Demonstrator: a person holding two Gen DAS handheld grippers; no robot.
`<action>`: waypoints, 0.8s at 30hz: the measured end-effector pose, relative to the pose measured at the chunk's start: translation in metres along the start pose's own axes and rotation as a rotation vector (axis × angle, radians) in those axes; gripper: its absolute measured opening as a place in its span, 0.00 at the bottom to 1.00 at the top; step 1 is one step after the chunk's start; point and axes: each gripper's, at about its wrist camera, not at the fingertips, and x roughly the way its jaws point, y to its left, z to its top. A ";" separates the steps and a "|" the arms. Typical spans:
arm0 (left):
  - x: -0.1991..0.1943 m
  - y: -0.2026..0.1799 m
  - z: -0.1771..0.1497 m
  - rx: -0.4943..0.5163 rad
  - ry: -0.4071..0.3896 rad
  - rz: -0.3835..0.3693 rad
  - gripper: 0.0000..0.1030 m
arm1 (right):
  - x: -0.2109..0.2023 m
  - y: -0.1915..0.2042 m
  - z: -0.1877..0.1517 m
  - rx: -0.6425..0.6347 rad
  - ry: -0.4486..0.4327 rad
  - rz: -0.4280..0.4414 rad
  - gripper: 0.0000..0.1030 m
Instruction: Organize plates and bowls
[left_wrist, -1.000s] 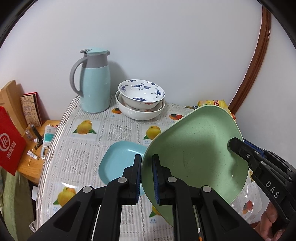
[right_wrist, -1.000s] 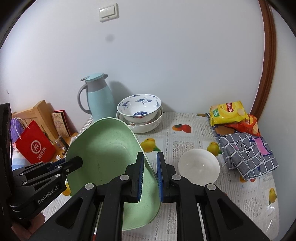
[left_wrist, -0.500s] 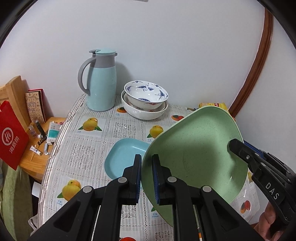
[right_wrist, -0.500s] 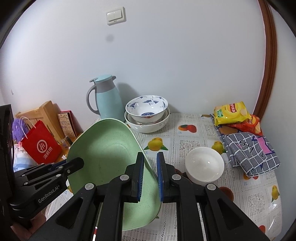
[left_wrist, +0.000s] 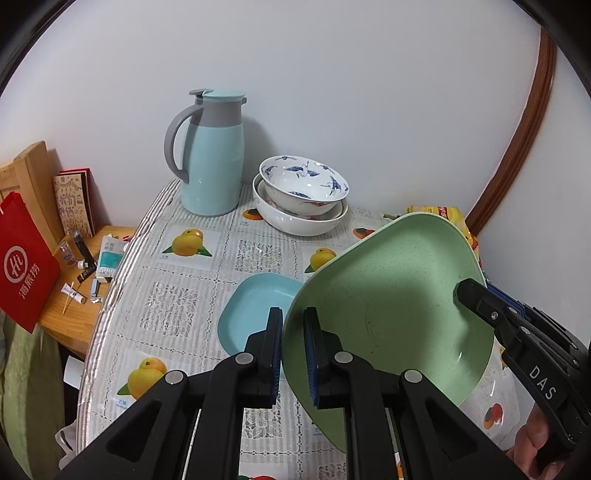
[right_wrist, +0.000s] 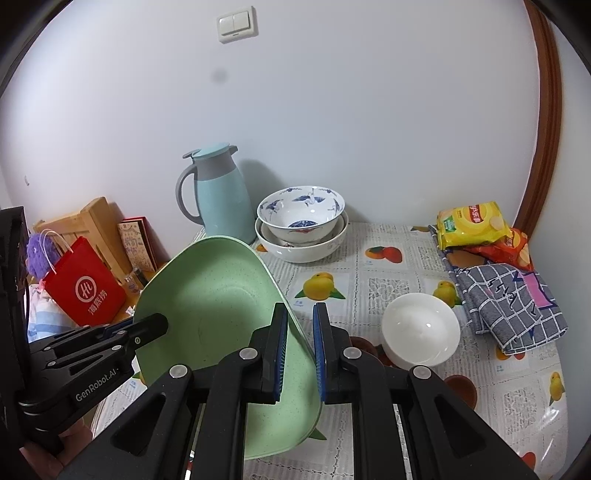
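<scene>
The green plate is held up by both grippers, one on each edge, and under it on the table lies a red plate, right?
Not quite: the plate lying on the table is light blue, not red, as the left wrist view shows. The rest holds: the left gripper and right gripper each clamp an edge of the green plate.

A: Where are the bowls (left_wrist: 301, 199)?
B: Nested, at the back of the desk (left_wrist: 177, 306), right of the jug (left_wrist: 212, 155).
A: And the plates?
B: One plate (left_wrist: 255, 310) lies mid-desk; a tilted dish (left_wrist: 391, 306) hangs above its right side.
</scene>
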 end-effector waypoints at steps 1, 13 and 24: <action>0.002 0.002 0.000 -0.004 0.004 0.003 0.11 | 0.003 0.001 0.000 -0.002 0.004 0.002 0.14; 0.027 0.022 0.003 -0.030 0.040 0.025 0.11 | 0.039 0.008 0.002 -0.010 0.050 0.024 0.14; 0.064 0.039 0.005 -0.070 0.103 0.048 0.11 | 0.084 0.010 0.004 -0.019 0.116 0.048 0.14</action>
